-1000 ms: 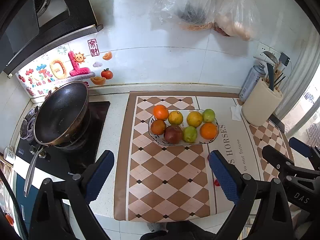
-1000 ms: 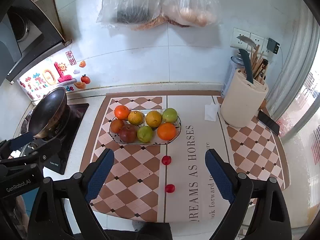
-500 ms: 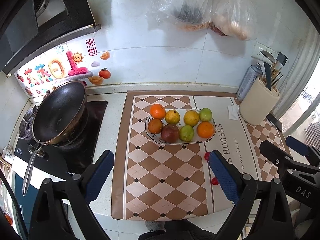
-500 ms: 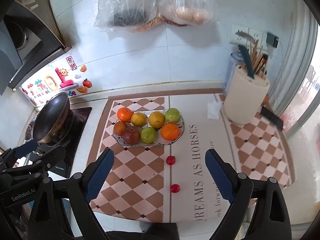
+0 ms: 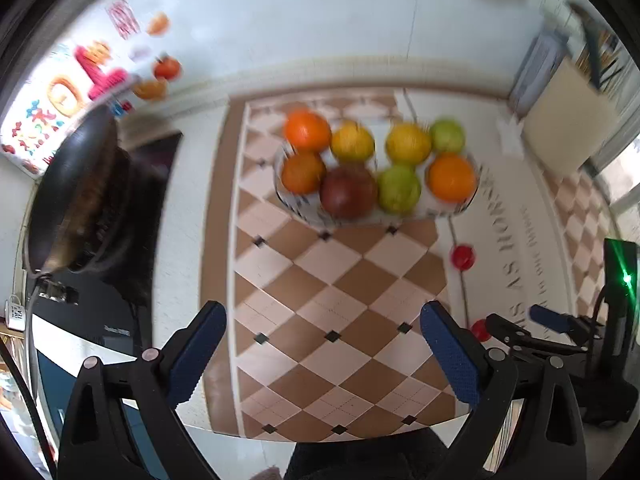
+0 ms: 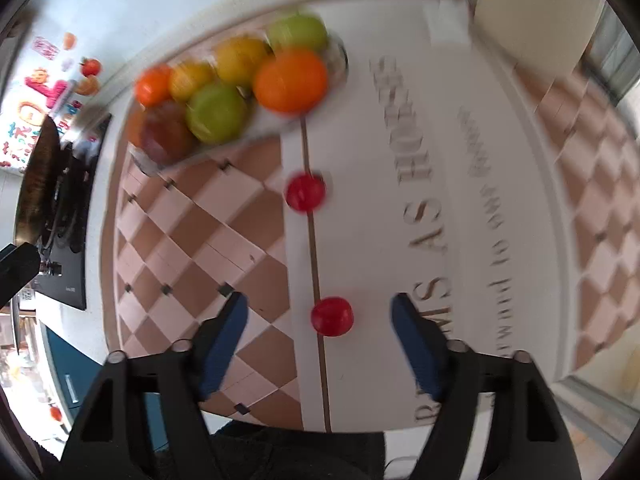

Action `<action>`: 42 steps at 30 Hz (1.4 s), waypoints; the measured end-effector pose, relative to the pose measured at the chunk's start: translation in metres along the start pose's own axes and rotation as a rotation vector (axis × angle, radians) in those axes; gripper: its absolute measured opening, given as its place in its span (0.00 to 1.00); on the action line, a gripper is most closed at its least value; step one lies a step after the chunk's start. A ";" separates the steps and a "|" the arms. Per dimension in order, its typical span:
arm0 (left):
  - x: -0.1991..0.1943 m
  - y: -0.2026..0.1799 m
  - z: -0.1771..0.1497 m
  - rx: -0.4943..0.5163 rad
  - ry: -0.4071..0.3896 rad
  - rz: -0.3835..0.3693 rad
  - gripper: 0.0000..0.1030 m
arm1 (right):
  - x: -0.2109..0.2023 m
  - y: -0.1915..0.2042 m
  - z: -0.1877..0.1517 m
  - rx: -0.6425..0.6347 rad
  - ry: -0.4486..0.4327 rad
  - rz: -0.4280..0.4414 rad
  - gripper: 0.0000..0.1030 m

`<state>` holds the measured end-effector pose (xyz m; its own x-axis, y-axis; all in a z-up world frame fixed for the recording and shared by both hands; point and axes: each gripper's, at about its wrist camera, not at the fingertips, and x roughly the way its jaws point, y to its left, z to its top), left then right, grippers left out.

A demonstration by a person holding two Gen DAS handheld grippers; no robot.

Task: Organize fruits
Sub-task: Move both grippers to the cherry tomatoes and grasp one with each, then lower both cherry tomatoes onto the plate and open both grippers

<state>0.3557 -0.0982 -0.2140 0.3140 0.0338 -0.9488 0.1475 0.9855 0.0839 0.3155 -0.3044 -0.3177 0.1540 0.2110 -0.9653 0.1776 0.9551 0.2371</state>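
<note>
An oval plate (image 5: 296,208) on the patterned mat holds several oranges, yellow and green fruits and one dark red fruit; it also shows in the right wrist view (image 6: 276,128). Two small red fruits lie loose on the mat in front of it: a far one (image 6: 305,192) (image 5: 463,257) and a near one (image 6: 332,316) (image 5: 480,330). My right gripper (image 6: 320,334) is open and low, its fingers on either side of the near red fruit, not touching. My left gripper (image 5: 320,352) is open and empty above the checkered mat.
A black wok (image 5: 76,188) sits on the stove at the left. A beige utensil holder (image 5: 568,120) and a spray can (image 5: 534,68) stand at the back right. The counter's front edge is just below both grippers.
Both grippers have dropped down and forward toward the counter. The right one has closed in on the near red fruit, which now lies between its fingers. The fruits have not moved.
</note>
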 end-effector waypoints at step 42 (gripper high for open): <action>0.141 -0.141 0.057 0.179 0.245 -0.269 0.26 | -0.010 -0.090 0.055 0.138 -0.045 0.053 0.32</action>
<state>0.4329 -0.2416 -0.3423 0.0124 -0.1618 -0.9868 0.3621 0.9206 -0.1464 0.3518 -0.4038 -0.3230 0.2092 0.2477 -0.9460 0.2995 0.9047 0.3031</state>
